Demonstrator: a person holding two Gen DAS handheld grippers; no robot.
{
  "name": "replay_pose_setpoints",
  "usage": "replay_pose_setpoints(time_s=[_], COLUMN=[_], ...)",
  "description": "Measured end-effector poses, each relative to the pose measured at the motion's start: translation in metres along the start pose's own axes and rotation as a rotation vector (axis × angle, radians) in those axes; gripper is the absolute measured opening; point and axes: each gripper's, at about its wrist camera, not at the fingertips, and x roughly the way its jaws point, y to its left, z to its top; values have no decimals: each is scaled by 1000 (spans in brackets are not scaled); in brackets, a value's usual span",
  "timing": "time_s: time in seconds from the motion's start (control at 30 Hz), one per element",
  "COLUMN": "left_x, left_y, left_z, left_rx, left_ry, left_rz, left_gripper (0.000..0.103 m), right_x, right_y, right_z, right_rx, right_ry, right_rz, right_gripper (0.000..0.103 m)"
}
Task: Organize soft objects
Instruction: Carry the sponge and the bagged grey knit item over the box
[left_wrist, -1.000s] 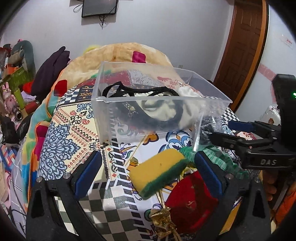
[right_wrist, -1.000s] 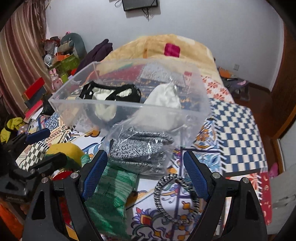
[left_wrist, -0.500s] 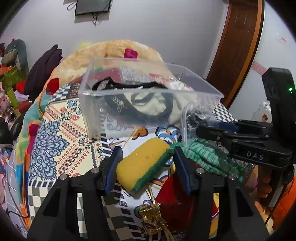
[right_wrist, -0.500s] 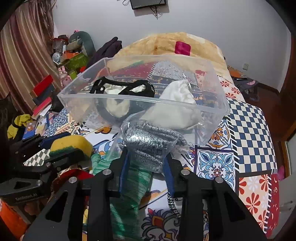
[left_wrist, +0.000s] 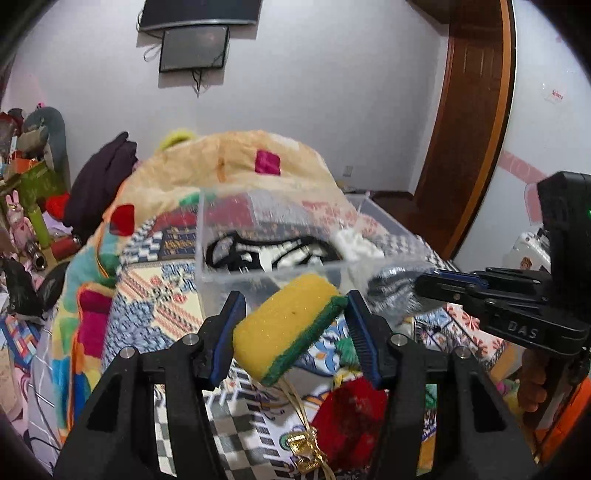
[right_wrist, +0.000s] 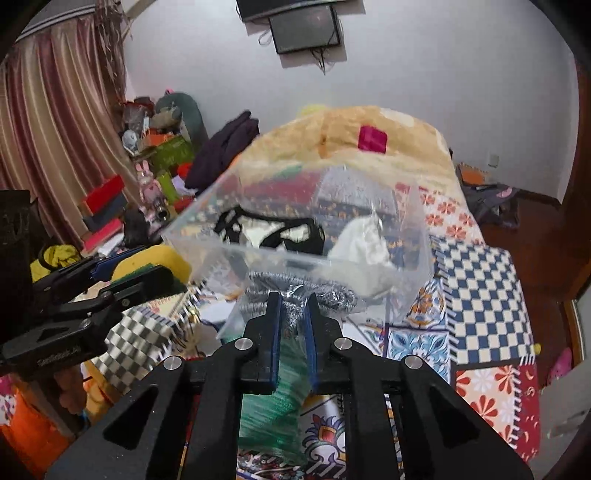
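Up close, spongy yellow block, crinkly silver bag

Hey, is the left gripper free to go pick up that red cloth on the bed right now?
Probably not yet. The left gripper is shut on the sponge, so its jaws are full. The red cloth lies uncovered just below it, so nothing else blocks the way once the sponge goes into the bin.
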Motion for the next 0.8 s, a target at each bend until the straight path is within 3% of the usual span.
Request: replay_pose_setpoints(time_s=[0.47,0.5,0.53,0.6,0.67,0.8], left_x=[-5,-6,-6,-5,-4,0], left_y=[13,12,12,10,7,1], left_z=[3,3,3,3,1,-1], left_rx=[-55,-51,-49,-49,-41,-24], left_ry=[-20,-22,-21,-16,-12,1], left_rz=[22,24,25,17,13,7], left_gripper=[55,55,55,55,55,55], right_x=[-8,-5,-2,6,11,42], right_y=[-8,-10,-11,-16,-20,-32], right_z=[1,1,-1,-3,-5,-6], right_rx=[-21,-21,-18,3,12,39], right_ry=[-26,-10,4,15,15,113], right_rz=[-104,-123,-143,-166,-181,-180], right_gripper=[11,23,52,90,92,92])
